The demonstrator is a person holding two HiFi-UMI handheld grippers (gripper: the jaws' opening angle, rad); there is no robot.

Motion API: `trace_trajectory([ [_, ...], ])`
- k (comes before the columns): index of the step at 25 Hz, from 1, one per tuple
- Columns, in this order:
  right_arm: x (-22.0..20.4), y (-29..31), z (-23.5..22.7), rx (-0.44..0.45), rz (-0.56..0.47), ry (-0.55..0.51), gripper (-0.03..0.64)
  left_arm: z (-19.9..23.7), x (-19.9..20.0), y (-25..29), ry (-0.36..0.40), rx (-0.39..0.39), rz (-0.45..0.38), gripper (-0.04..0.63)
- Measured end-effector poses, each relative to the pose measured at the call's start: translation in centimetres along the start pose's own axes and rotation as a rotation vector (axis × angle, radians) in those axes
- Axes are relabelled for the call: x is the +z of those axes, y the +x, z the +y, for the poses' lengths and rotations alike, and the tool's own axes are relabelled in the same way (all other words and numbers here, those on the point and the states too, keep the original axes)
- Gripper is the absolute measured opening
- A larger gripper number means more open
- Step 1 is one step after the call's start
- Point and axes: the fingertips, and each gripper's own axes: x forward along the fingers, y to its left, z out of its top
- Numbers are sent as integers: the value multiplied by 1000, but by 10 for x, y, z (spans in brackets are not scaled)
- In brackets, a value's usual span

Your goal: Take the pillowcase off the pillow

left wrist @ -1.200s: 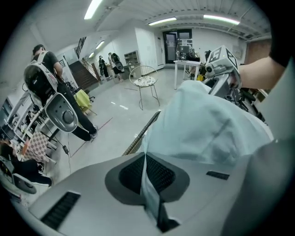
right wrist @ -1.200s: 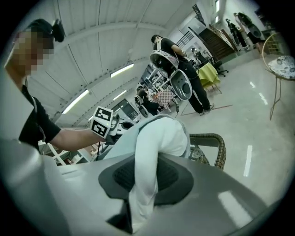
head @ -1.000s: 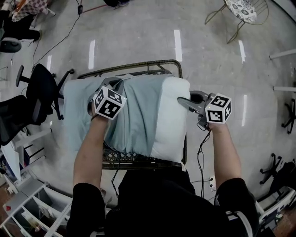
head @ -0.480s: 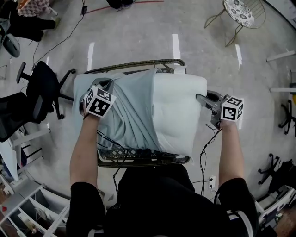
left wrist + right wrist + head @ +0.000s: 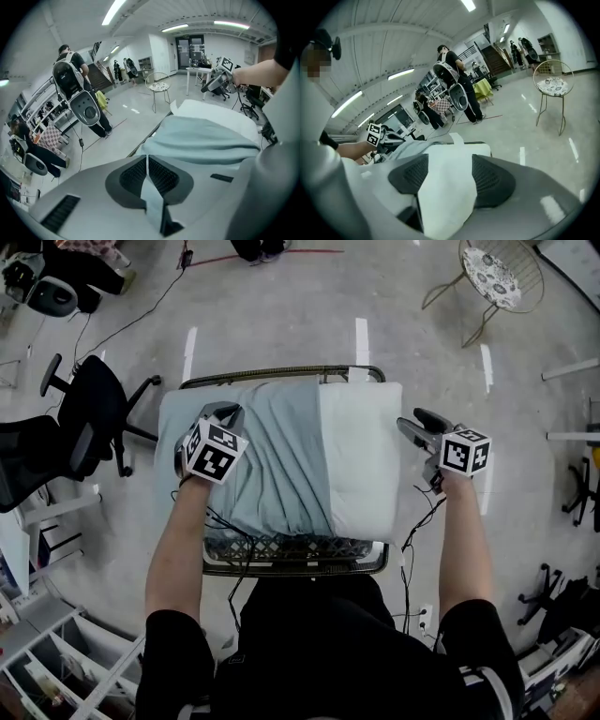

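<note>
Mid-strip here: the pale blue pillowcase [image 5: 267,465] covers only the left half of the pillow [image 5: 361,460], and the white right half lies bare on top of the wire cart [image 5: 281,377]. So this looks like the pulling-off step, roughly halfway along by my reckoning.

The left gripper [image 5: 225,412] is down on the cased end with its jaws together, clamped on the pillowcase. The right gripper [image 5: 407,425] sits just beside the pillow's bare right edge, and its jaws have just been opening. They stand apart now, with white pillow between them but no squeeze on it that I can see.

What's next? I'd say the right gripper needs a fresh, firm bite on the bare pillow to anchor it, then the left one draws the fabric away towards its own side. The risk is that without that anchor the whole pillow slides along with the case.

Now the views. From overhead, the marker cube hides the left jaws, so only the left gripper view gives the proof: a thin strip of blue fabric pinched flat between the two dark pads. The right gripper view does the same for its side, showing the gap between the pads filled with white pillow, while overhead it looks merely close to the edge. Only the head view gives the blue-white boundary across the pillow. The metal chair [image 5: 497,263] stands well apart on the floor, out of play
</note>
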Motion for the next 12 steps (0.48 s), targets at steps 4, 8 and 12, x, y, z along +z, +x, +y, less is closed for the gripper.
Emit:
trace_trajectory([
  [4, -5, 12, 5, -17, 28, -18, 342, -12, 20, 12, -14, -42, -35, 114],
  [8, -6, 37, -1, -52, 39, 4, 401, -16, 29, 31, -23, -67, -29, 140],
  [12, -8, 63, -29, -135, 63, 59, 526, -12, 31, 62, -68, -65, 2, 244],
])
